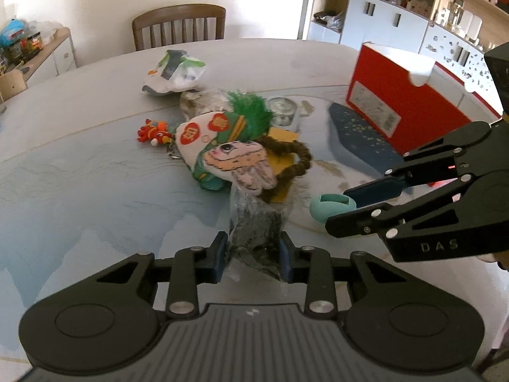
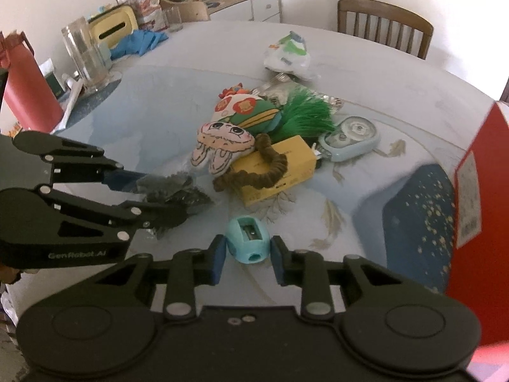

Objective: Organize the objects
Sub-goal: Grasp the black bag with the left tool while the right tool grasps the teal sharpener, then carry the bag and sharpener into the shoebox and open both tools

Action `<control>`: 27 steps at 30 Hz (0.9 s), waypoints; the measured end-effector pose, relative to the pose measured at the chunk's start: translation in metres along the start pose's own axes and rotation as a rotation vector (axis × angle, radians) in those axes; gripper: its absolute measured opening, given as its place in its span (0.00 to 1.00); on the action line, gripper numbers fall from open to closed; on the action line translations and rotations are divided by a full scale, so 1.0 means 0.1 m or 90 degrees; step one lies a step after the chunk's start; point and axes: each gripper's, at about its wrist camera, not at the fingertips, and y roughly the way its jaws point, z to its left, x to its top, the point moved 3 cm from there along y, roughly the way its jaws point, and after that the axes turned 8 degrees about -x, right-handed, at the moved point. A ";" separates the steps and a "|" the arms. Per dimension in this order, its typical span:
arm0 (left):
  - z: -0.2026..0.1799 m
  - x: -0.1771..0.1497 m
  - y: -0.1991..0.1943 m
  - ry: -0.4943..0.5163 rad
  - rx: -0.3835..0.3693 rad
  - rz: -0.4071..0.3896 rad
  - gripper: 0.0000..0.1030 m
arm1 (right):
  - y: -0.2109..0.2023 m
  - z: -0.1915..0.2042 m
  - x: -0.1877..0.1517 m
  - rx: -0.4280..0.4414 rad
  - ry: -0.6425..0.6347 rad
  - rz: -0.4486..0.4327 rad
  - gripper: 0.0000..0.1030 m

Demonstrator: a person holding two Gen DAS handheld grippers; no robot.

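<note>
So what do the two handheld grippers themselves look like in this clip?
Both are matte black plastic with scissor-style linkage arms joined by silver round pins, ending in dark blue finger pads. Each body has two round discs and a ribbed centre plate. The left gripper carries pale "GenRobot.AI" lettering on its side; the right gripper shows "DAS". No cables or sleeves are visible.

**Inspector:** Nearest your right gripper (image 2: 245, 256) the pencil sharpener (image 2: 249, 238) sits between its fingers. Left of it, your left gripper (image 1: 254, 256) has the crinkled plastic packet (image 1: 257, 222) between its fingers.

**Operator:** And beyond those?

**Inspector:** Mid-table (image 2: 152, 102), the plush toy (image 2: 232, 133) lies partly on the flat carton (image 2: 280, 172), a hair tie (image 2: 254, 175) across the carton. Right of them lies the tape dispenser (image 2: 350, 138). Far right, the box (image 1: 404, 95) stands behind a pouch (image 2: 420, 207). A crumpled bag (image 2: 288, 54) lies farthest, before the chair (image 2: 385, 22).
</note>
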 end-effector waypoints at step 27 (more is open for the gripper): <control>-1.26 0.78 -0.32 0.081 -0.065 -0.079 0.31 | -1.29 -0.94 -0.13 -0.068 0.138 -0.139 0.27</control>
